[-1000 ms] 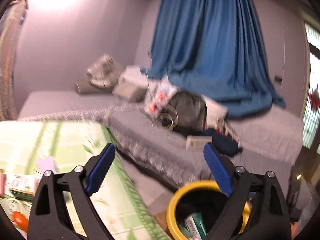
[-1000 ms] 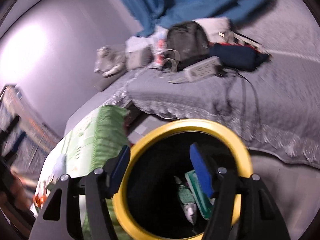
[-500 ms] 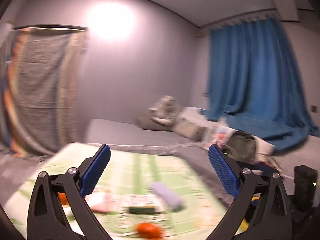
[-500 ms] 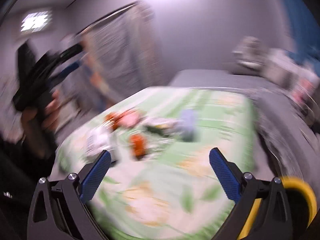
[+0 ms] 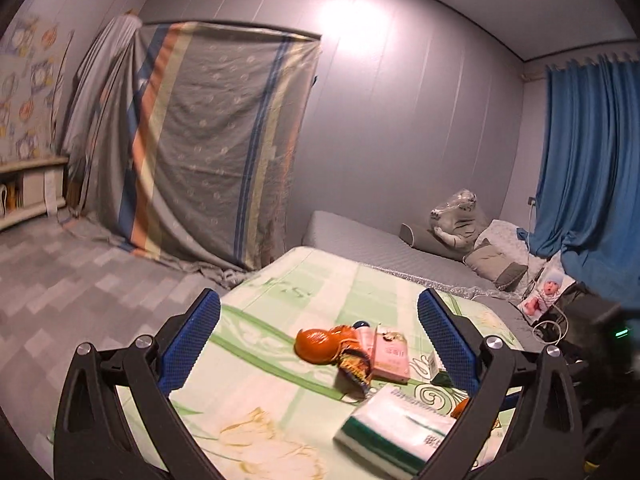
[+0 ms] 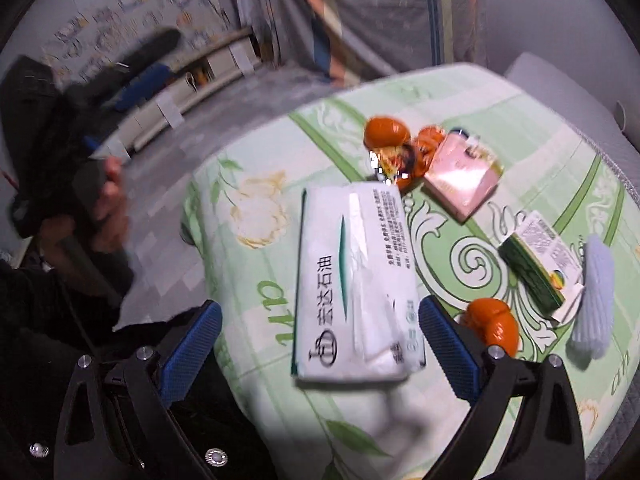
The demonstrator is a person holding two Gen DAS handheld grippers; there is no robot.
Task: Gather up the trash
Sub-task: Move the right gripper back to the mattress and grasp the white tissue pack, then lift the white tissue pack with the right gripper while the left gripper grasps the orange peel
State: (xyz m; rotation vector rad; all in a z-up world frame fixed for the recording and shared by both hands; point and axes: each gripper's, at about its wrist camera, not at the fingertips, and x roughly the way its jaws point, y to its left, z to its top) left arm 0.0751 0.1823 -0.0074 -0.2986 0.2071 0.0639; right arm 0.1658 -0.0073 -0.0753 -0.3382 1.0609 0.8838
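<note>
On the white tissue pack (image 6: 352, 280) below my right claw I read "宗达石油" beside a round logo. The green cloth (image 6: 256, 360) near its left shows "up"; smaller print is too fine to read.

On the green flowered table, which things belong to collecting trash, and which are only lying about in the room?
Likely trash, on the table:
- orange wrappers
- pink box
- green box
- tissue pack, perhaps

Just lying about:
- striped sheet
- blue curtain
- pillows on the bed

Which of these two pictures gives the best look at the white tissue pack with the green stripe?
The right wrist view: the white tissue pack with the green stripe lies almost fully in sight, its printing readable. The left wrist view catches it low, at a slant, partly behind a tong arm.
</note>
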